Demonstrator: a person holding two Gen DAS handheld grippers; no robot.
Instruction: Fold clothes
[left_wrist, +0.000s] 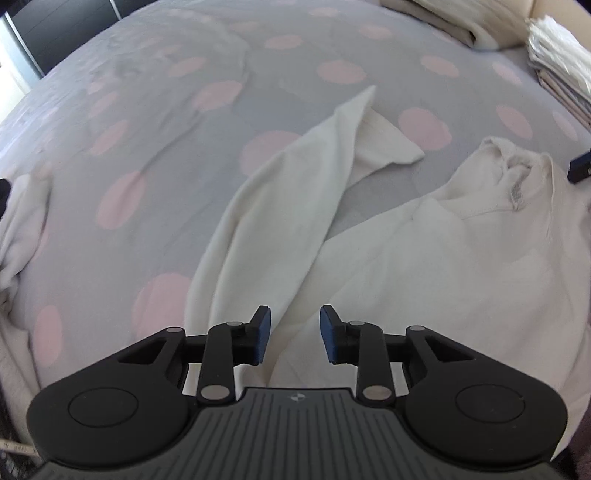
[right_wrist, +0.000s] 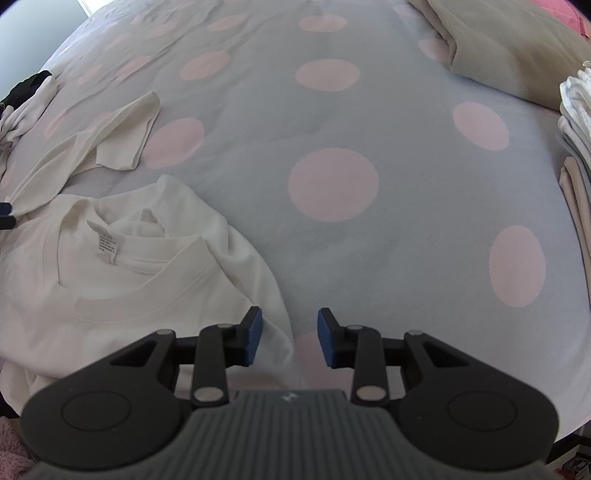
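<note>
White shirt (right_wrist: 122, 288) on dotted bedspread (right_wrist: 332, 110), left gripper (left_wrist: 294, 334) and right gripper (right_wrist: 290, 336) jaws apart, empty.

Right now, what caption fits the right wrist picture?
Open right claw above a white shirt's edge on the polka-dot bedspread.

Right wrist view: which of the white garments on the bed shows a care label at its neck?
The white shirt lying nearest the right gripper, collar up with the label showing. The crumpled white clothes at the far left edge show none.
</note>
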